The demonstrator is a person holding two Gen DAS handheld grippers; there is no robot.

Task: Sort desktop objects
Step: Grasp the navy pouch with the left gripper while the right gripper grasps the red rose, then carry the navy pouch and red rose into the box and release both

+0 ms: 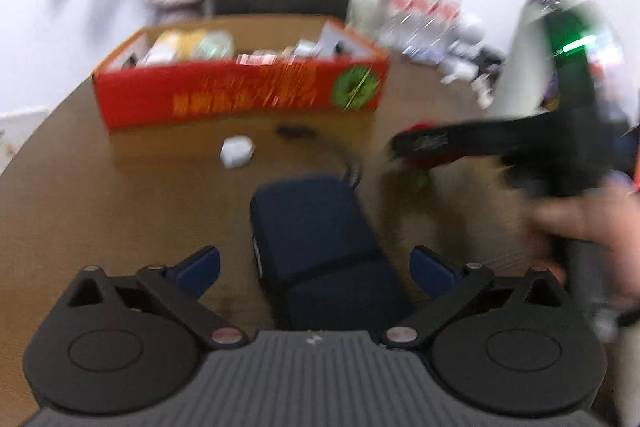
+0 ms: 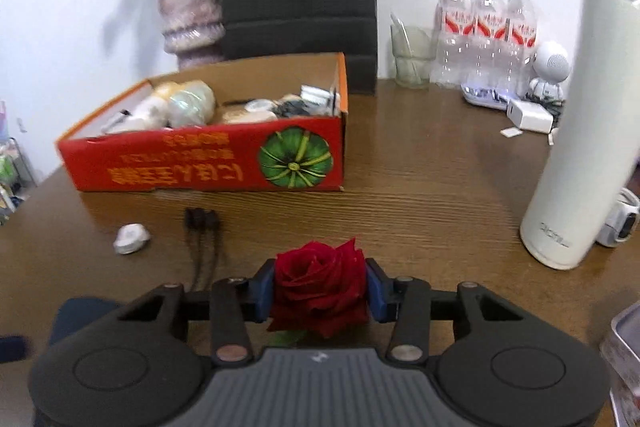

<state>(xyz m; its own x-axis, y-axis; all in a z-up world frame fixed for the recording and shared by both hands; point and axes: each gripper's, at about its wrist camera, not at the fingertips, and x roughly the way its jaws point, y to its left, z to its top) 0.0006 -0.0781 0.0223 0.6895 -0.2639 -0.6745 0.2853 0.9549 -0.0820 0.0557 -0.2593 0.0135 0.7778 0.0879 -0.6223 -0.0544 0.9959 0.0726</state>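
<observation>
While the right gripper (image 2: pixel 320 287) jaws clamp the red rose (image 2: pixel 320 283) low over the tabletop (image 2: pixel 440 207) for transfer to the red box (image 2: pixel 208 163), the left gripper (image 1: pixel 316 267) jaws stand wide astride the navy case (image 1: pixel 316 239).

Left gripper (image 1: pixel 316 267) with jaws wide apart around a dark blue pouch (image 1: pixel 316 243), wooden table (image 1: pixel 100 211), red box (image 1: pixel 240 91) behind, blurred right gripper (image 1: pixel 404 147) at right

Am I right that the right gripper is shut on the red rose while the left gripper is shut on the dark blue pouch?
Not quite. The right gripper is shut on the red rose, as the right wrist view shows. But the left gripper is open: in the left wrist view its pads stand clear on either side of the dark blue pouch, which lies on the table.
</observation>
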